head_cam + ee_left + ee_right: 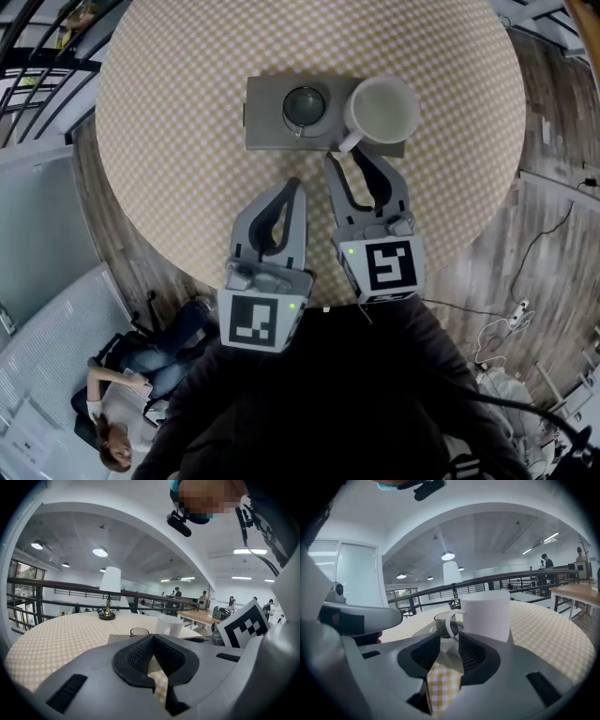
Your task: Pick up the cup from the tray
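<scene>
A white mug (382, 108) stands on the right end of a grey tray (267, 136), its handle (349, 142) turned toward me. Beside it on the tray sits a small dark glass cup (305, 108). My right gripper (345, 161) reaches to the tray's near edge, its jaws a narrow gap apart. In the right gripper view the mug (485, 613) looms just ahead, with its handle right in front of the gripper (449, 634) and no pad pressing on it. My left gripper (295, 185) hovers over the cloth short of the tray, tips together and holding nothing.
The tray lies on a round table (169, 112) covered with a yellow checked cloth. A lamp (108, 597) stands at the table's far side. Wooden floor, cables (506, 323) and a seated person (122, 394) lie around the table.
</scene>
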The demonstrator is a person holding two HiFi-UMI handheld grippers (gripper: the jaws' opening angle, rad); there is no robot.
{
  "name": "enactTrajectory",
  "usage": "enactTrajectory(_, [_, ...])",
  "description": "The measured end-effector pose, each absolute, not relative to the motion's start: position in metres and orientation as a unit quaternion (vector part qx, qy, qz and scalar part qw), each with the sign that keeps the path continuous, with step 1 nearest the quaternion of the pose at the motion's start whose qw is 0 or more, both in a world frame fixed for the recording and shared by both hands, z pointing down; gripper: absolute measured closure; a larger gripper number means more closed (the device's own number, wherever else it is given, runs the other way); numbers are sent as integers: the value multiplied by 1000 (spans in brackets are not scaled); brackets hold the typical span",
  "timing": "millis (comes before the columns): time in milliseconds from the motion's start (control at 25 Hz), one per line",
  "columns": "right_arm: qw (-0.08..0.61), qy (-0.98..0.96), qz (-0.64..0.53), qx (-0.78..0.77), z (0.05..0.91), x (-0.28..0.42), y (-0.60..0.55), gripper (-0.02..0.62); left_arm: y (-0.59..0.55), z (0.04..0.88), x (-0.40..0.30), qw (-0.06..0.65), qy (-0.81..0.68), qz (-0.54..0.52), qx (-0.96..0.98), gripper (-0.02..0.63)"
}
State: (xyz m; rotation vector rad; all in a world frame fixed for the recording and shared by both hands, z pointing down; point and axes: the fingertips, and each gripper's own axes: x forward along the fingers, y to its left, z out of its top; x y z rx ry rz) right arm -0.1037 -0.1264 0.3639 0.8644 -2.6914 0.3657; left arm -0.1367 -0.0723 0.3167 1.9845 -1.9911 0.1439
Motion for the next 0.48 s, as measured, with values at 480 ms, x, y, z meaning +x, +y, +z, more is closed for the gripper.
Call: enactTrajectory(480, [159,-942,106,275,366,-127,-104,542,-58,317,-153,163,-715,56,678,601])
